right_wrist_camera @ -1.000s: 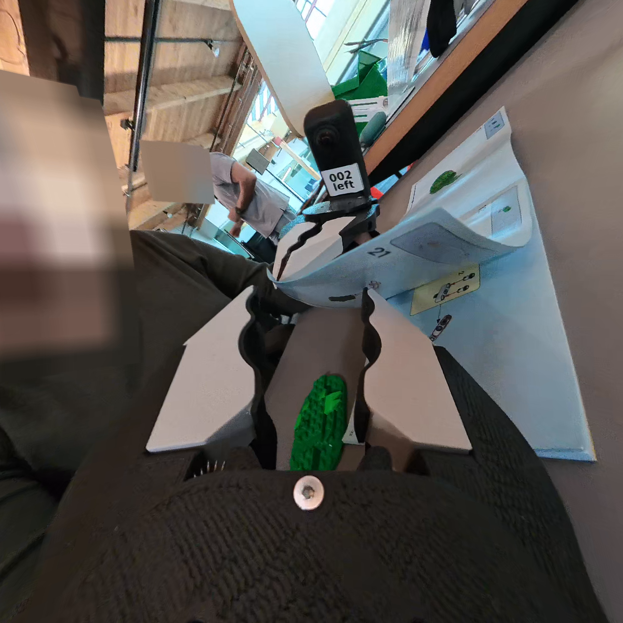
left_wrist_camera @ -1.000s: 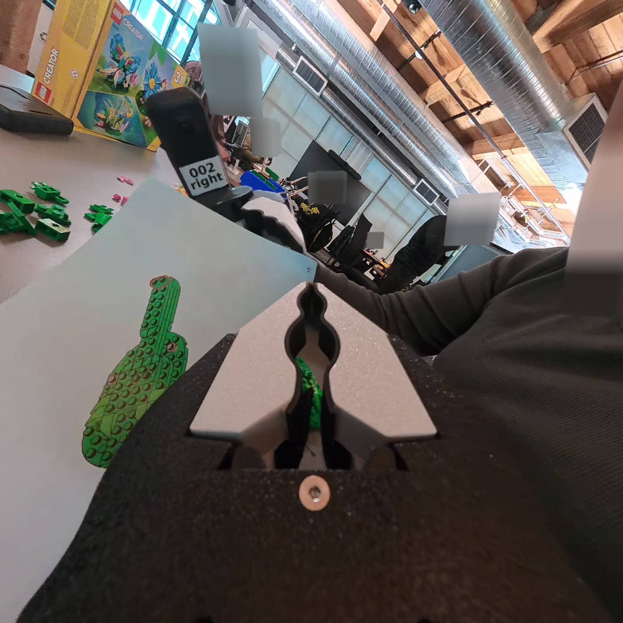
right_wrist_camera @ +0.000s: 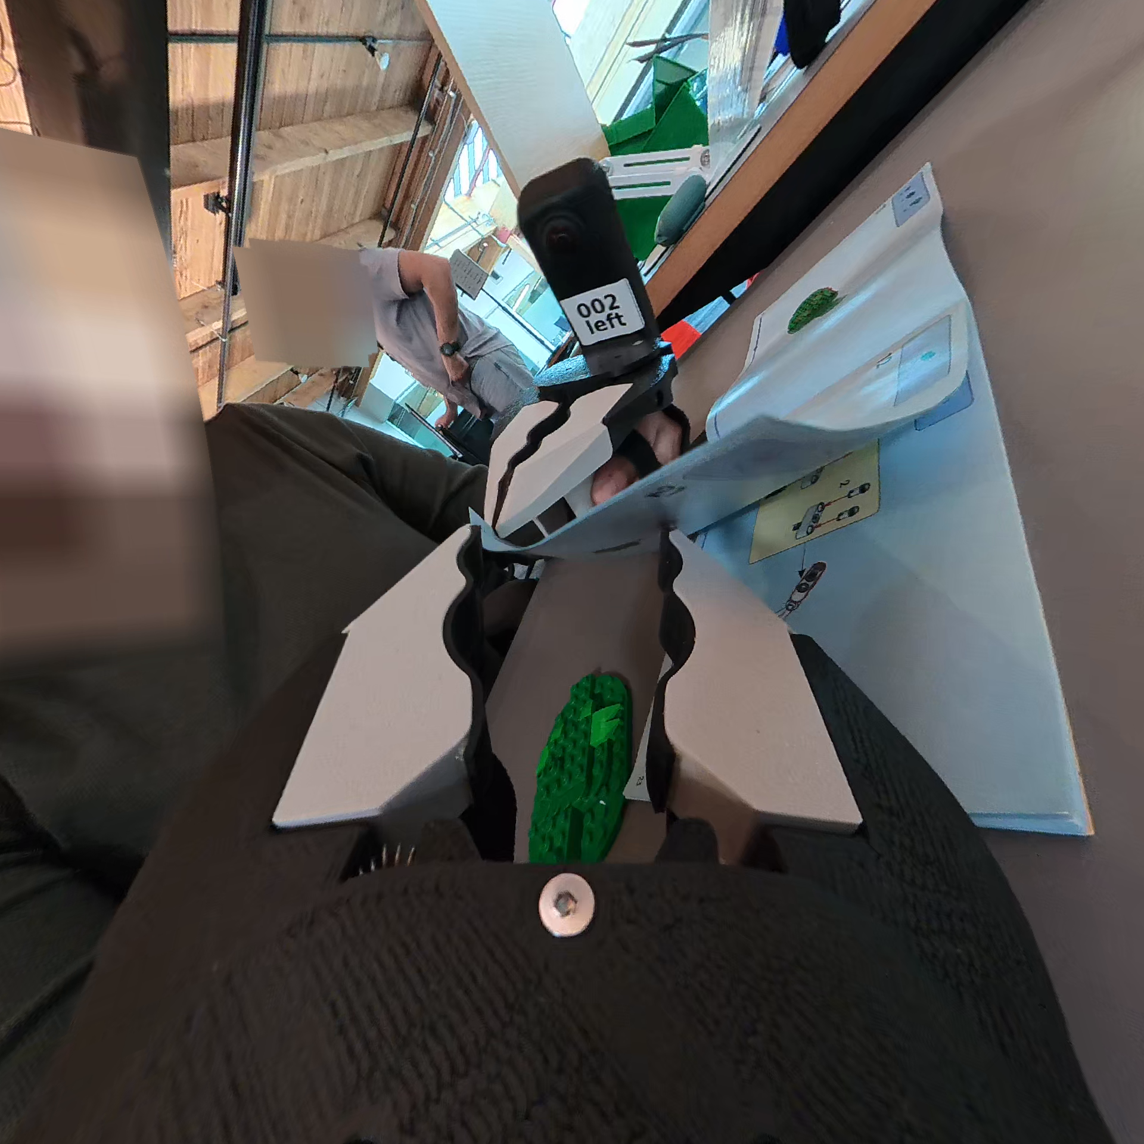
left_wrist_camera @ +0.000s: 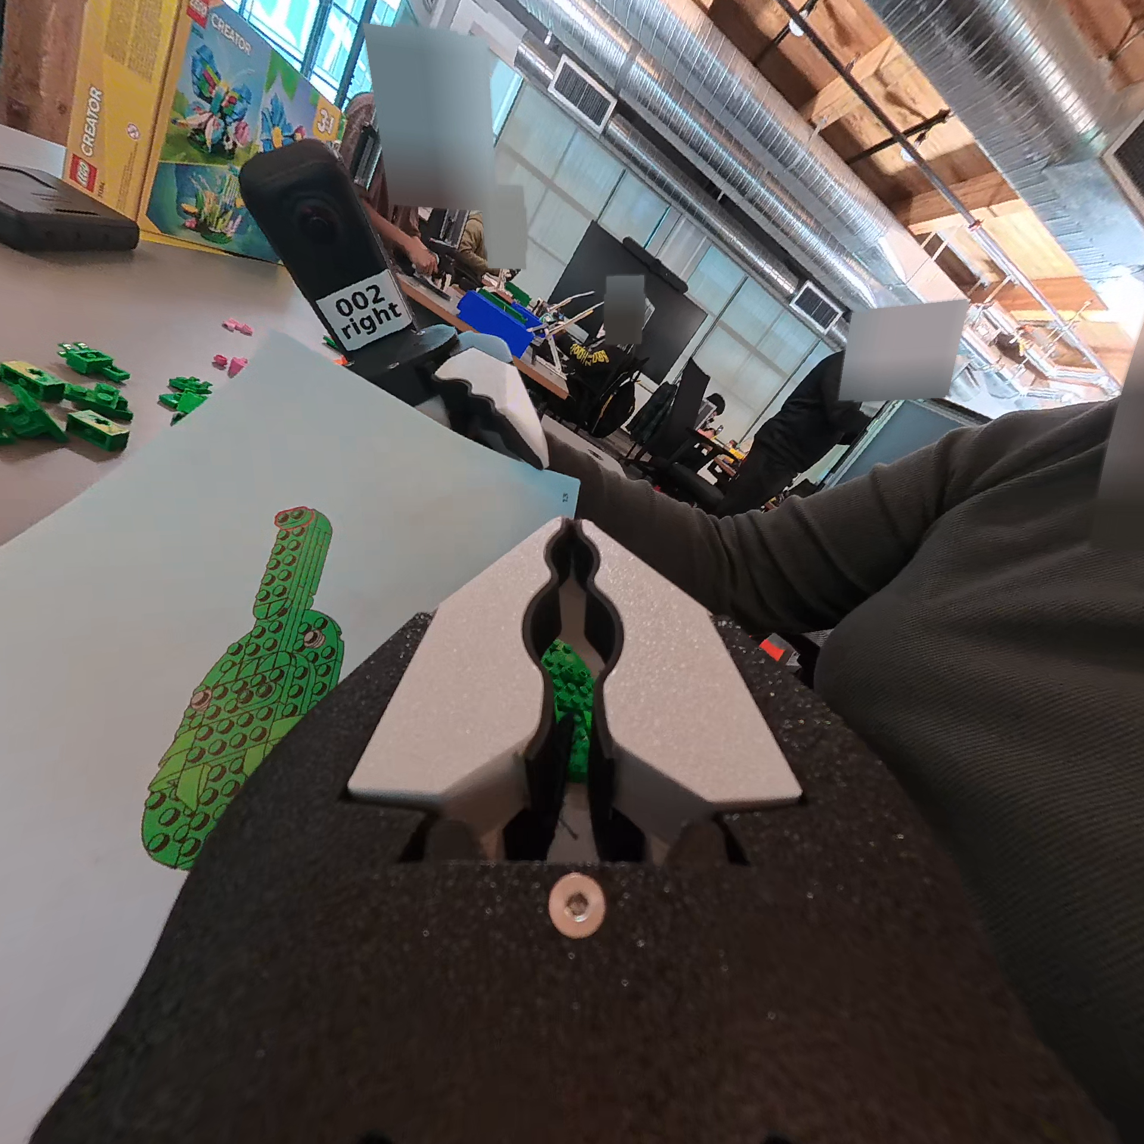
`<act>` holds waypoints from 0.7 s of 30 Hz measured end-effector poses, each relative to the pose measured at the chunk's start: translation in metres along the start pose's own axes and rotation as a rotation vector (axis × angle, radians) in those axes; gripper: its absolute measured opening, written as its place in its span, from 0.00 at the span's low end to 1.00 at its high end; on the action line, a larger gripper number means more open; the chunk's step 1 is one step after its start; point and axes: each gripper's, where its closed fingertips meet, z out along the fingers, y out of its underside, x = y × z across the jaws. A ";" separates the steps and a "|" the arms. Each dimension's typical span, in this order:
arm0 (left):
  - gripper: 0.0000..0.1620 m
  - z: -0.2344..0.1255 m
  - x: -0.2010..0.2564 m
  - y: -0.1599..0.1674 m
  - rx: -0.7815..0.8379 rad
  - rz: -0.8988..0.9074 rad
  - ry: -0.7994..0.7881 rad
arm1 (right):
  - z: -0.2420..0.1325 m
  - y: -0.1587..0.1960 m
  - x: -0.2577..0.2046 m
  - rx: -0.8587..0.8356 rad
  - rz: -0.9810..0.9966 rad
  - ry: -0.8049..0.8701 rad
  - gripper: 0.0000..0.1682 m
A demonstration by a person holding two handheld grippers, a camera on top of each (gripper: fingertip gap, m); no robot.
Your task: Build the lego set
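Left claw (left_wrist_camera: 572,526), fingertips together, pinches a lifted page corner of the instruction booklet (left_wrist_camera: 260,557). Right claw (right_wrist_camera: 566,545) stands wide apart. The green lego leaf build (right_wrist_camera: 582,774) lies on the tabletop (right_wrist_camera: 1052,216) between the right claw's fingers, near their base, its long axis running along the fingers, narrower end toward the tips.

green lego build (left_wrist_camera: 566,699): mostly hidden between the left hand-held gripper's (left_wrist_camera: 568,532) fingers
set box (left_wrist_camera: 155,117): cut off at the top edge
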 end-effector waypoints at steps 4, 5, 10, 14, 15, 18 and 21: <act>0.00 0.000 0.000 0.000 0.001 0.000 0.002 | -0.001 0.001 0.000 -0.006 -0.012 0.007 0.34; 0.00 0.000 0.001 0.000 0.003 -0.002 0.006 | -0.001 0.001 0.000 -0.009 -0.016 0.007 0.34; 0.00 -0.001 0.004 -0.003 0.024 -0.015 0.037 | -0.004 0.002 -0.003 -0.013 -0.032 -0.007 0.33; 0.00 -0.002 0.006 -0.003 0.031 -0.031 0.058 | -0.003 0.004 -0.004 -0.023 -0.038 -0.009 0.33; 0.00 -0.001 0.006 -0.003 0.027 -0.035 0.062 | -0.003 0.004 -0.004 -0.027 -0.039 -0.008 0.33; 0.00 0.000 0.007 -0.001 0.017 -0.037 0.066 | -0.003 0.005 -0.004 -0.027 -0.042 -0.007 0.33; 0.00 0.000 0.006 -0.001 0.016 -0.037 0.060 | -0.003 0.003 -0.003 -0.018 -0.037 -0.006 0.33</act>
